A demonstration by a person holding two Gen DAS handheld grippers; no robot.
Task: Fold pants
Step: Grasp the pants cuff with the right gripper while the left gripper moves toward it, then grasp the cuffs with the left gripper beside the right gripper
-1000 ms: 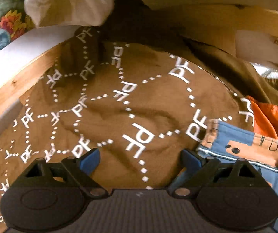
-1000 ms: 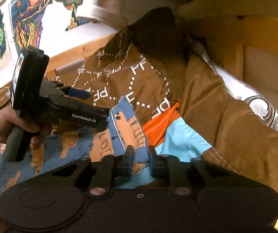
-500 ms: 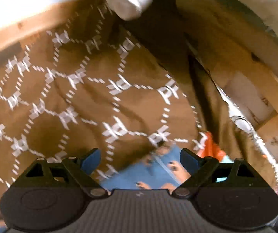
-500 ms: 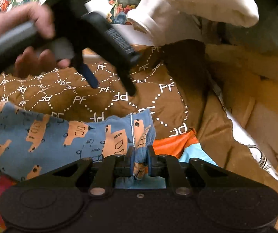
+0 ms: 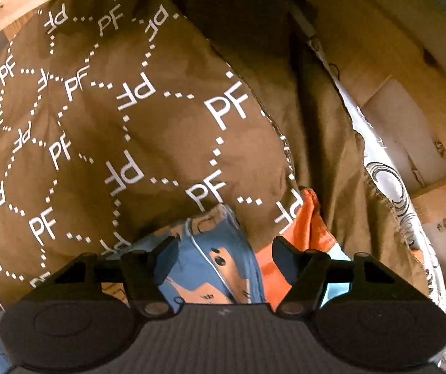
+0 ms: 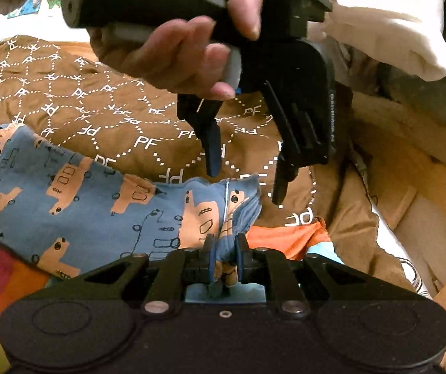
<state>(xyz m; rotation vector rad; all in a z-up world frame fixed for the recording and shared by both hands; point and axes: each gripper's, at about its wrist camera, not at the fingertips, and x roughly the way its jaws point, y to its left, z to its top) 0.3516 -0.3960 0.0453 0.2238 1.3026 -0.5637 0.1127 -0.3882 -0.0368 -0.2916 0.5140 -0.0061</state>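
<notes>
The pants (image 6: 98,205) are blue with orange truck prints and lie on a brown blanket (image 6: 98,118) printed with white letters. My right gripper (image 6: 223,261) is shut on a bunched edge of the pants at their right end. My left gripper (image 6: 244,184) is open and hangs just above that same corner, held by a hand. In the left wrist view the left gripper (image 5: 224,260) is open with the pants (image 5: 223,261) corner between its fingers.
An orange and light-blue cloth (image 6: 285,240) lies under the pants to the right. A wooden bed frame (image 6: 425,187) runs along the right. A white pillow (image 6: 394,25) sits at the back. A white patterned sheet (image 5: 388,187) shows at the blanket's edge.
My left gripper has swung right and down over the pants corner that the right gripper holds. The right gripper has stayed shut on the pants.
</notes>
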